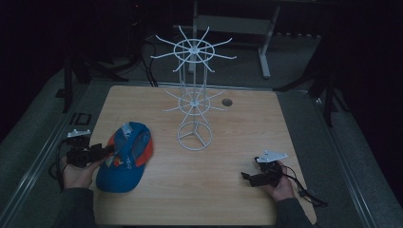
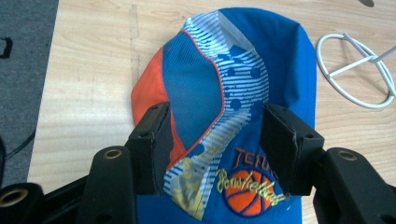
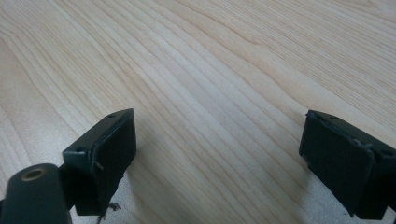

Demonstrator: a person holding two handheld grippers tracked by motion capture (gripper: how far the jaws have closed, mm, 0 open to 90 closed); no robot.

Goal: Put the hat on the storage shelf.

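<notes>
Currently the cap is straddled, not yet gripped, by the spread left claw, the wire rack is left bare, and the right claw is held released over the worktop.

A dim lab: wooden table, metal frame legs, cables behind.

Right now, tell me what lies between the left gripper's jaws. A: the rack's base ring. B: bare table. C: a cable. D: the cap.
D: in the left gripper view the open jaws of the left gripper straddle the blue and orange cap, while the rack's base ring lies off to one side.
</notes>
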